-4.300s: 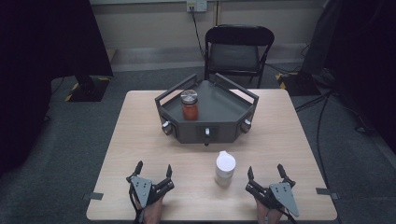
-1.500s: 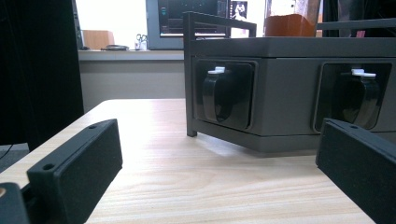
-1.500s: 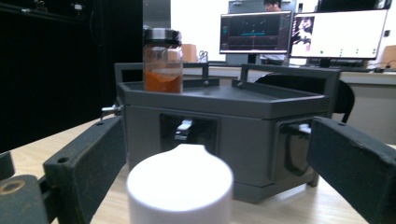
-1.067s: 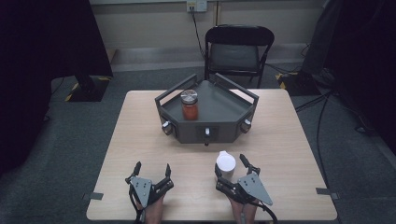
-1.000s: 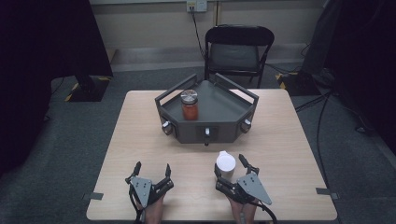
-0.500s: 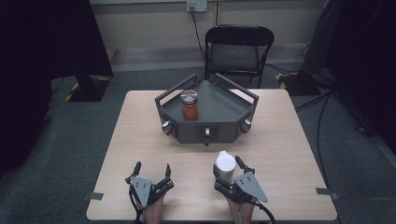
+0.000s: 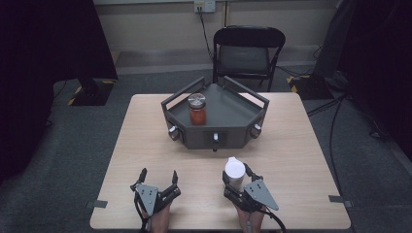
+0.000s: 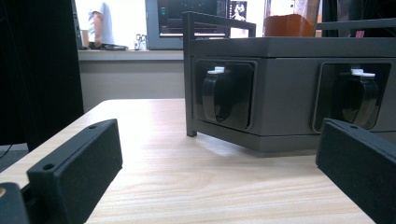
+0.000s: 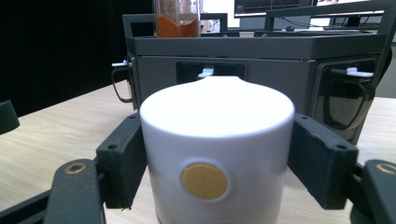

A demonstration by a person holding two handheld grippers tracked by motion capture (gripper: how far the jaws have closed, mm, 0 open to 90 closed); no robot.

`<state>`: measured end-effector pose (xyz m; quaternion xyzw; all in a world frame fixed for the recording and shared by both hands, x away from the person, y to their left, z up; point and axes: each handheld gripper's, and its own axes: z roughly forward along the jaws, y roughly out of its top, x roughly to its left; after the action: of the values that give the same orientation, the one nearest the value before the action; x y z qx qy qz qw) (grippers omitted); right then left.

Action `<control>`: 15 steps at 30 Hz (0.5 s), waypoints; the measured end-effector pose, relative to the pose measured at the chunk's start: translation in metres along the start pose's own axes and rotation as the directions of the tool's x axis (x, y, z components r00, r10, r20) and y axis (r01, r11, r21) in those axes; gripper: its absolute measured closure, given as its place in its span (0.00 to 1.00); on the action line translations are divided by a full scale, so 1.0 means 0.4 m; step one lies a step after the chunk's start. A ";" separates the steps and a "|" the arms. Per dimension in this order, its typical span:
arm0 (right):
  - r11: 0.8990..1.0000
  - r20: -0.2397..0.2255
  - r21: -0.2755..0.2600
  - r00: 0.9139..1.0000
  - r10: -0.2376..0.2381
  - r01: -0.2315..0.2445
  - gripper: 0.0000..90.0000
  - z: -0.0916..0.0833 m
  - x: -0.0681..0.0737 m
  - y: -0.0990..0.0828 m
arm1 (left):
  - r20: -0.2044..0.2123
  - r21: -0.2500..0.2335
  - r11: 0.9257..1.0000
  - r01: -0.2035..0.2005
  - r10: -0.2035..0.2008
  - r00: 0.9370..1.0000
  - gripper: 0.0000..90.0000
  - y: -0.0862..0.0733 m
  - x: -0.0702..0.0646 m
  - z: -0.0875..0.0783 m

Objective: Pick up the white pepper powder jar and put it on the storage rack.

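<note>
While the left claw [image 7: 157, 178] is resting open on the surface [image 7: 291, 145], the right claw [image 7: 236, 174], jaws just closing, is gripping the white container [image 7: 234, 171].

Black folding chair [image 7: 248, 51], grey carpet [image 7: 73, 145], wall outlet [image 7: 204, 6].

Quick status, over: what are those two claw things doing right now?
Right gripper closing, fingers against white container. Left gripper open, idle. Grey tray ahead, path clear.

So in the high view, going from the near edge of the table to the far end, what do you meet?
Left gripper → white round container → dark grey angular tray → black folding chair.
</note>
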<state>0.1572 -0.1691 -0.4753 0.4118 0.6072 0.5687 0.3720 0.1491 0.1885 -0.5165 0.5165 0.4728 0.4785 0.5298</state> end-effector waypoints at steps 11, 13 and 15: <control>1.000 0.010 -0.001 1.000 -0.019 0.019 0.33 -0.001 0.008 -0.002 | 0.005 0.000 1.000 0.000 0.000 1.000 0.00 0.000 0.002 0.000; 1.000 0.013 -0.001 1.000 -0.020 0.020 0.33 -0.002 0.010 -0.003 | 0.005 0.000 1.000 0.000 0.000 1.000 0.00 0.000 0.002 0.000; 1.000 0.014 -0.002 1.000 -0.021 0.021 0.33 -0.002 0.011 -0.003 | 0.005 0.001 1.000 0.000 0.000 1.000 0.00 0.000 0.002 0.000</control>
<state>0.1547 -0.1653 -0.4765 0.4090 0.6083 0.5624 0.3827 0.1492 0.1893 -0.5164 0.5178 0.4717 0.4771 0.5308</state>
